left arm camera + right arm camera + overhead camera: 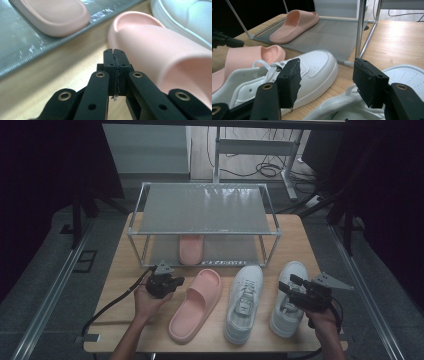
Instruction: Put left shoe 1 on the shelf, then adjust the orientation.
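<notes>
I hold the left gripper (pixel 173 281) at lower left, fingers pressed together on nothing, just beside the pink moulded foam slide (pixel 197 303) on the wooden counter (pixel 120 285). The right gripper (pixel 288 285), lower right, has its fingers apart above the outer white lace-up sneaker (pixel 287 307). Centre frame, the second pink slide (pixel 191 248) lies on the metal rack's lower shelf (pixel 165 249).

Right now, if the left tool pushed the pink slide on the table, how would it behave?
The pink slide looks like thick moulded foam, so it is probably light and would skid across the wooden table. It lies flat on a broad sole, so tipping seems unlikely. Its smooth rounded strap might slip from a pinch.
</notes>
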Available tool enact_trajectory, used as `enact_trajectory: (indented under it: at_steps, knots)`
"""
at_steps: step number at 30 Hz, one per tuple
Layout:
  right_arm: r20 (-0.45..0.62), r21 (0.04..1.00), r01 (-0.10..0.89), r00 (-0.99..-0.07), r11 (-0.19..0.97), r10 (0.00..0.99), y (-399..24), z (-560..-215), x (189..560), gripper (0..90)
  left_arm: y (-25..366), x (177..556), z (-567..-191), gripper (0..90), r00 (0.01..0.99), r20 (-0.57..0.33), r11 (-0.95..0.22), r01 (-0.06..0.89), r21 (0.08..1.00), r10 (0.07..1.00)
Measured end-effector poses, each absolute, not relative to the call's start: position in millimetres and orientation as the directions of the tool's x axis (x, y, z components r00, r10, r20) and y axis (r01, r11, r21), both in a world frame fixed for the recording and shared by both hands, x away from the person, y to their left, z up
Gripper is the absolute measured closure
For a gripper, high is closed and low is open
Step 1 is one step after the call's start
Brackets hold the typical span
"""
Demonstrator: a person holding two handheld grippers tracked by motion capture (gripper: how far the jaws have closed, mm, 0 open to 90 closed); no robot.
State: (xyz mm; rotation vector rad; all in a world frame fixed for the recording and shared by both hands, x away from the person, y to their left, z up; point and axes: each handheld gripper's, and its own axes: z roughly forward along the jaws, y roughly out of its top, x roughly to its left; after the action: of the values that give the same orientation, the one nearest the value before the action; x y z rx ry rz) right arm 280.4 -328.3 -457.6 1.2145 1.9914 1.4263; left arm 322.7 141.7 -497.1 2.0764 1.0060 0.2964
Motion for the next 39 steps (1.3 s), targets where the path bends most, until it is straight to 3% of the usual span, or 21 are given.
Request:
enact_trajectory:
  at_steps: [10, 23, 26, 32, 39]
  knots:
    - [0.157, 0.906, 0.412, -0.542, 0.098, 0.826, -328, -457, 280, 39.7, 152, 297, -490, 89.1, 0.66, -0.102, -0.382, 0.546, 0.746, 0.744]
    - [0.153, 0.905, 0.413, -0.543, 0.105, 0.826, -326, -458, 280, 39.7, 147, 285, -487, 86.2, 0.685, -0.178, -0.358, 0.564, 0.744, 0.707]
    - [0.152, 0.904, 0.415, -0.543, 0.106, 0.826, -326, -458, 280, 39.7, 141, 282, -485, 85.0, 0.694, -0.157, -0.383, 0.555, 0.739, 0.702]
    - [0.153, 0.903, 0.417, -0.541, 0.106, 0.827, -326, -459, 280, 39.7, 128, 275, -481, 80.6, 0.728, -0.165, -0.419, 0.547, 0.725, 0.665]
    - [0.15, 0.902, 0.417, -0.545, 0.112, 0.825, -325, -459, 281, 39.7, 113, 272, -483, 69.4, 0.761, -0.181, -0.467, 0.547, 0.695, 0.623]
